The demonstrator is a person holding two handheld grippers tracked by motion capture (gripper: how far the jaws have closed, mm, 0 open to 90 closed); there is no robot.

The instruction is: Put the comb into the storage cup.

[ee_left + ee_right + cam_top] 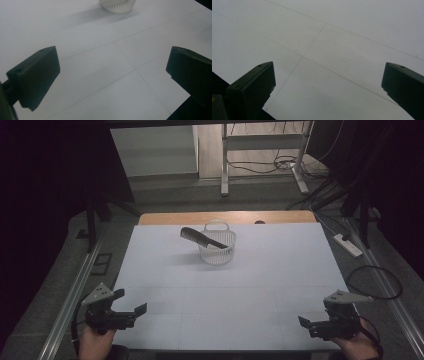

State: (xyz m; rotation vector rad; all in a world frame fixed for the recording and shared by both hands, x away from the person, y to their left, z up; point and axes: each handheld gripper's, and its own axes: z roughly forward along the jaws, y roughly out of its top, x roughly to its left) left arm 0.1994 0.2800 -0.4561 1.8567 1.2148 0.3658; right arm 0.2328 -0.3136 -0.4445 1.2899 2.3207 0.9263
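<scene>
1. My left gripper [131,301] sat at the near-left corner of the table [260,285], held in my left hand [95,340]; jaws spread wide, nothing between them.
2. In the left gripper view that gripper [112,72] had its two black jaws far apart over bare white surface, with thin seam lines crossing below.
3. My right gripper [306,322] sat at the near-right corner, held in my right hand [357,345]; in the high view I could make out just one jaw tip.
4. The right gripper view settled it: the right gripper [328,80] had its jaws spread wide, empty, with the white top and faint seams between them.
5. A white slotted basket [218,246] with a loop handle stood upright at the far middle of the table, well apart from both grippers.
6. A black comb [201,237] lay tilted across the basket, one end inside, the other sticking out past the left rim.
7. The left gripper view caught the basket's lower wall [117,5] at the top edge, its shadow falling to the left.
8. The grey plate [100,294] on top of the left gripper was visible from above.
9. Cables [372,285] lay on the floor right of the table.
</scene>
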